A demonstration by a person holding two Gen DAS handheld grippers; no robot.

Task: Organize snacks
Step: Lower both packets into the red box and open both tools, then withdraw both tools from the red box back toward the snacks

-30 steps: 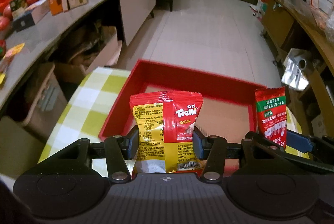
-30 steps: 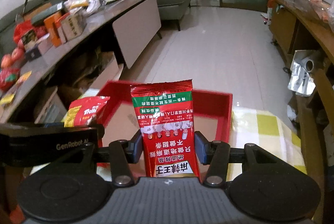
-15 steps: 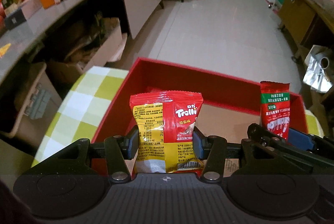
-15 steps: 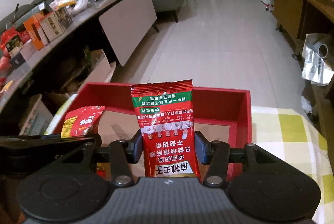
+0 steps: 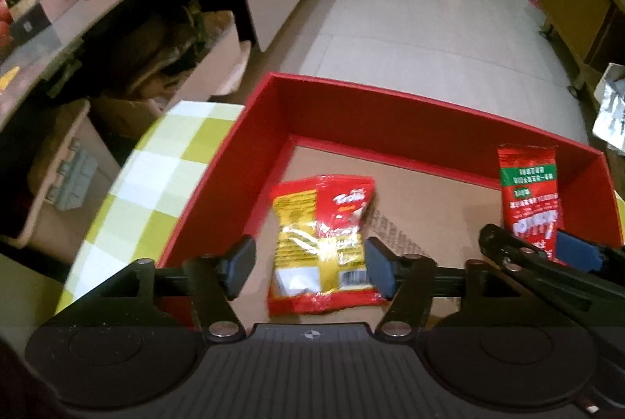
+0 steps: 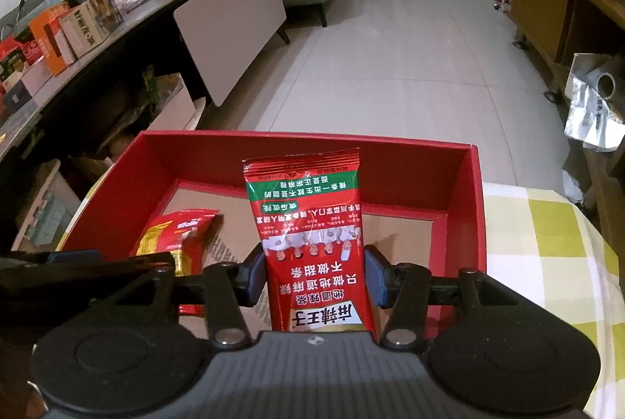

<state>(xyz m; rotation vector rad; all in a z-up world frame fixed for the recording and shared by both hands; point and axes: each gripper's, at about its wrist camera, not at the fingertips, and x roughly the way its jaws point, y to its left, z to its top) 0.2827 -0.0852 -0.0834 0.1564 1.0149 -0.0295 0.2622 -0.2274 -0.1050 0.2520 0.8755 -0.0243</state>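
Snacks are going into the red box (image 5: 390, 114): the left gripper (image 5: 308, 266), jaws opening, has let its Trolli gummy bag (image 5: 322, 243) drop to the cardboard floor. The right gripper (image 6: 314, 274), also opening, barely holds the red spicy-strip packet (image 6: 308, 235) upright; release comes next.

Your left gripper (image 5: 308, 268) is opening its jaws, and the red-and-yellow Trolli gummy packet (image 5: 322, 243), clamped upright a second ago, now lies loose between the pads on the cardboard floor of the red open-topped box (image 5: 390, 114). Both grippers have sunk lower into the box. Your right gripper's (image 6: 314, 280) jaws are opening slightly around the tall red-and-green snack sachet (image 6: 308, 235).
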